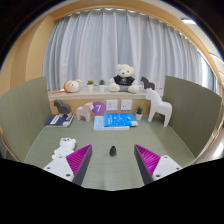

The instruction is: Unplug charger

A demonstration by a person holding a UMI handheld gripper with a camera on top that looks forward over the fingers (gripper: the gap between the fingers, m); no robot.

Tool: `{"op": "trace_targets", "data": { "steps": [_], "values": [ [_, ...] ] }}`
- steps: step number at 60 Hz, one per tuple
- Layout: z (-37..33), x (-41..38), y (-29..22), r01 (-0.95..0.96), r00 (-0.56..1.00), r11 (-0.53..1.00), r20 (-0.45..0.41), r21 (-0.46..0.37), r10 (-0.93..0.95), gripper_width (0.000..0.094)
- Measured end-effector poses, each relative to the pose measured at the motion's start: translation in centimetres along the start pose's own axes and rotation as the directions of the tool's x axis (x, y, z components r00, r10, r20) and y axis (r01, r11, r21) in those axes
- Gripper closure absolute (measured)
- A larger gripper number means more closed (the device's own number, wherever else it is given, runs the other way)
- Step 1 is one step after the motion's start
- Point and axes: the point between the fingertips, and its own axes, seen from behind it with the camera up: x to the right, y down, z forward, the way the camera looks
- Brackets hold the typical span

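The tool [112, 163] is released, empty, low in the frame. The charger [113, 151] (small, dark, details unclear) sits on the table [60, 140] just ahead between the fingers; likely light and rigid, so pinch its body sides.

Pale curtains [110, 45] across bright window; green partition panels [190, 105] flank grey-green desk [110, 140]; wooden shelf [100, 93] behind.

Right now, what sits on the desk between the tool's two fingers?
In the gripper view, a small dark object, perhaps the charger, rests on the grey-green desk between the open tool's fingers, with gaps either side.
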Motion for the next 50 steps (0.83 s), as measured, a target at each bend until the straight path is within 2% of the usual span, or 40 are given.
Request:
{"op": "trace_targets", "data": {
  "steps": [12,22,32,50],
  "values": [
    [-7.3,-0.5,3.1,-0.021,1.0,1.0,-0.003,-0.015,0.021,0.0079],
    [-10.8,0.4,5.7,-0.021,1.0,0.999,-0.019,-0.041,0.02,0.0081],
    [-12.7,1.1,7.3,-0.016,0.999,0.998,-0.039,-0.057,0.014,0.008],
    [-14.3,0.6,7.7,0.008,1.0,0.998,-0.015,-0.06,-0.009,0.0081]
  ]
}}
